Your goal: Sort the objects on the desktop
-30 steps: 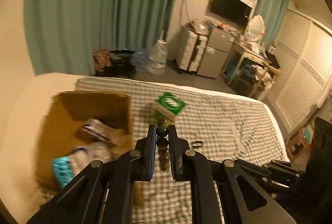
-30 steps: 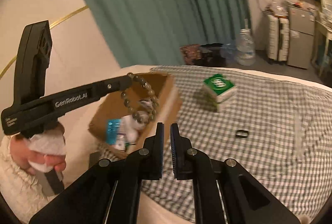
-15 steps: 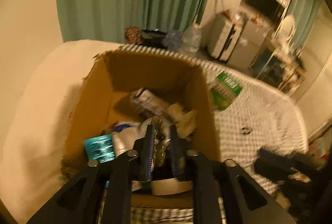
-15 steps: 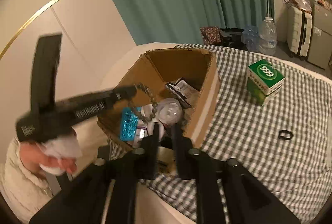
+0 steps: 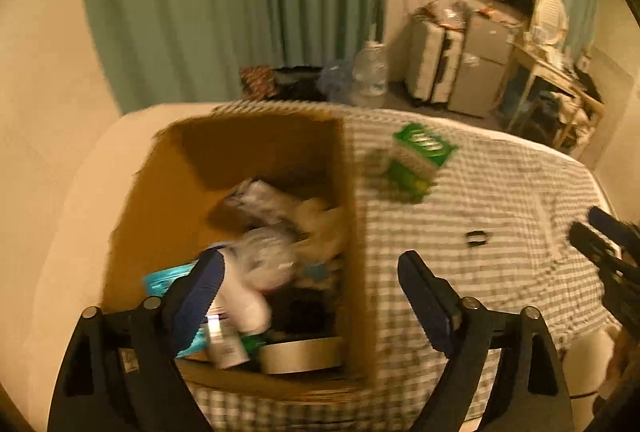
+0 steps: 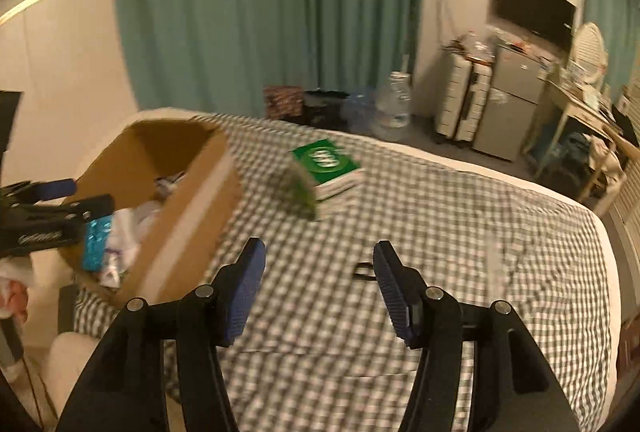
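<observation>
- The left gripper (image 5: 310, 282), jaws just spread wide and holding nothing, is hovering over the cardboard box (image 5: 356, 232); dipping risks snagging its rim.
- The right gripper (image 6: 318, 270), jaws just opening and empty, is nearing the black ring (image 6: 363, 271) beside that box; blur risks a miss.

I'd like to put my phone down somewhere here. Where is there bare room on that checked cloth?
The widest free patch of the checked cloth lies right of the green box and beyond the small black ring. A narrower strip runs between the cardboard box and the green box. The cardboard box itself is crowded with packets and bottles, so there is no room inside.
</observation>
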A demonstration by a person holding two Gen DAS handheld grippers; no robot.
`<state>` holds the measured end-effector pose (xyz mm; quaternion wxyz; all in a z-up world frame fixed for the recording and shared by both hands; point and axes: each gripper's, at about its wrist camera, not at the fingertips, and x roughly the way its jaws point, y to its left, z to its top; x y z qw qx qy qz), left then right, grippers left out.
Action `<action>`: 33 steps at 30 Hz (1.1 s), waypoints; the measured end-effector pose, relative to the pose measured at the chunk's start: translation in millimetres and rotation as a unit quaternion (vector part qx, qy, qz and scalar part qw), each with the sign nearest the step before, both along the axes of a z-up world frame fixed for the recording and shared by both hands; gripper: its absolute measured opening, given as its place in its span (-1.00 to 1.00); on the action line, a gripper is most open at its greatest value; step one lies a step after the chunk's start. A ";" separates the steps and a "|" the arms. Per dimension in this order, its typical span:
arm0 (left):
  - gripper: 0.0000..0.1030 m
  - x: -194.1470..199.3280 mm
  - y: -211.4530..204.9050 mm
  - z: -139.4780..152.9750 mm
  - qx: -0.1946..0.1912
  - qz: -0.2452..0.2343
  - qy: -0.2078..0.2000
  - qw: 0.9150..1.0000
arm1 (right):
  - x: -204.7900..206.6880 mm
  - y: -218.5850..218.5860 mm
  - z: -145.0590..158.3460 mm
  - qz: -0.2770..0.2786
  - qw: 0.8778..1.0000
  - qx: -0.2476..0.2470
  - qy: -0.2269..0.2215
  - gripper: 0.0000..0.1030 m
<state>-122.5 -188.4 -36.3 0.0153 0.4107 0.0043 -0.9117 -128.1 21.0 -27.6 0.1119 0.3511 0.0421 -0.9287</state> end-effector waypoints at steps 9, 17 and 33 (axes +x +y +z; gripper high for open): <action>0.90 -24.2 130.0 -25.4 -0.008 -0.063 -0.015 0.998 | -18.0 81.6 -17.4 -0.062 0.998 -0.010 -0.001 0.09; 0.92 -66.3 207.0 -96.3 -0.031 -0.074 -0.070 0.994 | -39.1 149.1 -71.7 -0.119 0.991 -0.019 -0.050 0.11; 0.92 -131.8 245.3 -180.2 -0.037 -0.055 -0.058 0.996 | -119.2 200.7 -144.8 -0.147 0.985 0.015 -0.090 0.11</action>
